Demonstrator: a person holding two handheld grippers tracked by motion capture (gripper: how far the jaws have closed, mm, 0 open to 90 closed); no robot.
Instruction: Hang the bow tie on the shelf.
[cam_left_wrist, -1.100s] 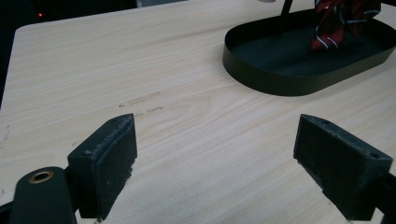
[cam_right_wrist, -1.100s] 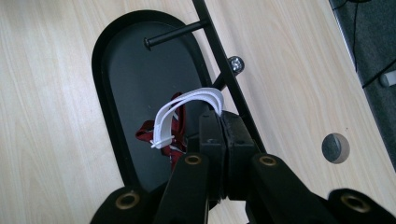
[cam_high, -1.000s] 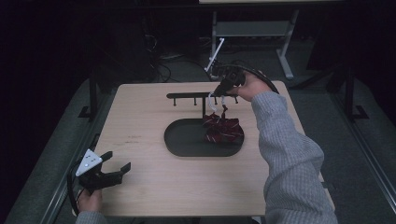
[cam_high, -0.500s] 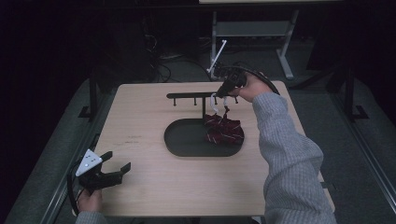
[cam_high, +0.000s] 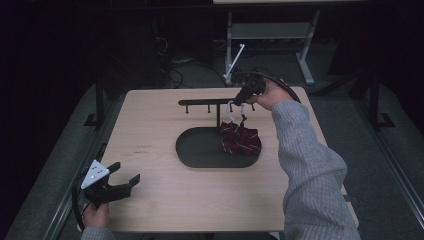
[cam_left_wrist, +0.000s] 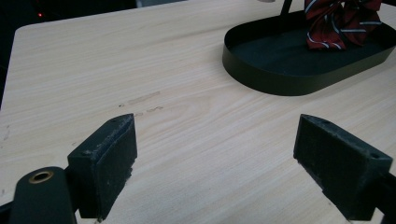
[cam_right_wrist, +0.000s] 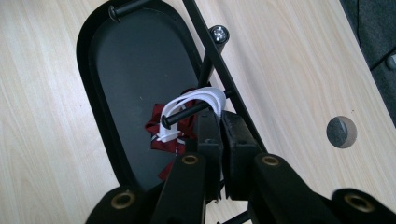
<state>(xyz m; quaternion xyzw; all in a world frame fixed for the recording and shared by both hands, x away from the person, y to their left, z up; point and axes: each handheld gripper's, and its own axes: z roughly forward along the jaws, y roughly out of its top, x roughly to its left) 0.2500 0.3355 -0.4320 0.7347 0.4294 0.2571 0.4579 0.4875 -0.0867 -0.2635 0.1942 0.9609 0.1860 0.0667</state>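
Pale wood runs across the table (cam_high: 165, 200), and we take the black oval tray (cam_high: 200, 155) at its middle as our landmark. Well to the left of the tray and nearer us, our left gripper (cam_high: 116, 188) rests low near the table edge, jaws spread wide with nothing between them; its own view looks across bare wood to the tray wall. Rising from the tray's far side is a black rack (cam_high: 210, 103) with short pegs along a bar. At the rack's right end our right gripper (cam_right_wrist: 220, 133) has its jaws pressed together on the white loop (cam_right_wrist: 196, 100) of a dark red striped bow tie (cam_high: 240, 139). The loop is already threaded over a peg, so we judge the hanging nearly done: what remains is to let go and draw back. The bow tie hangs crumpled below the peg, over the right part of the tray; we cannot tell whether its lower folds touch the tray floor.
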